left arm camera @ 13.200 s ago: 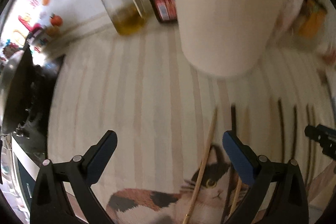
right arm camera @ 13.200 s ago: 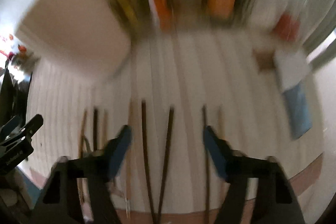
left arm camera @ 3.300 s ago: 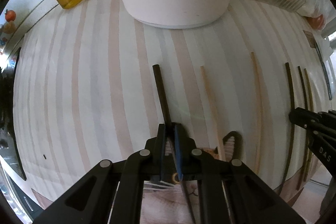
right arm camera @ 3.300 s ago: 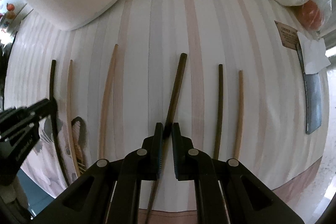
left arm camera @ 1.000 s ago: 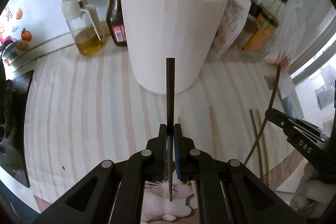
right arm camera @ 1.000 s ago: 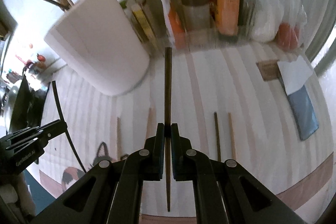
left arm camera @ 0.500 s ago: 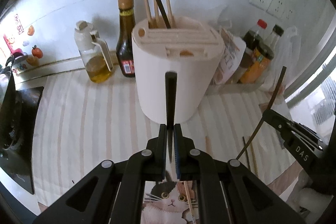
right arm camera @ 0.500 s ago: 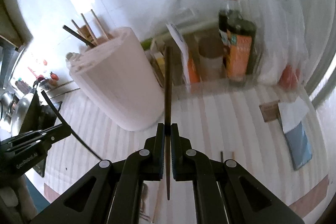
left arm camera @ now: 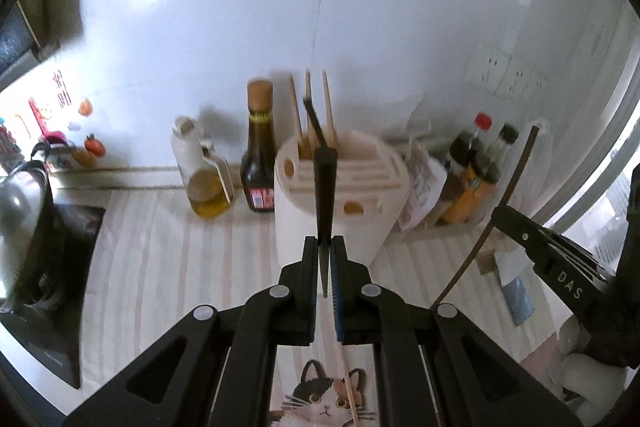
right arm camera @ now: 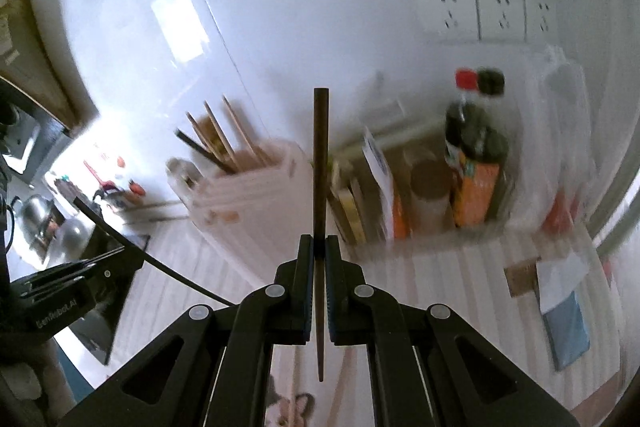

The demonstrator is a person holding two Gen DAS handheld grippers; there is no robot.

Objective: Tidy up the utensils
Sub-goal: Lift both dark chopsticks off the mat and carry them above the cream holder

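A dark tapered chopstick [left arm camera: 325, 195] is clamped between the closed jaws of the left black two-finger gripper [left arm camera: 325, 247], its thick end raised in front of the white cylindrical utensil holder [left arm camera: 340, 195], where pale wooden chopsticks [left arm camera: 328, 107] and a black one already stand. A second brown tapered chopstick [right arm camera: 320, 187] is pinched upright by the right black gripper [right arm camera: 319, 247], held above the striped cloth-covered counter [left arm camera: 168, 251]. A tall dark sauce bottle [left arm camera: 259, 147] and a clear oil jug [left arm camera: 204, 175] are seen just beside the holder.
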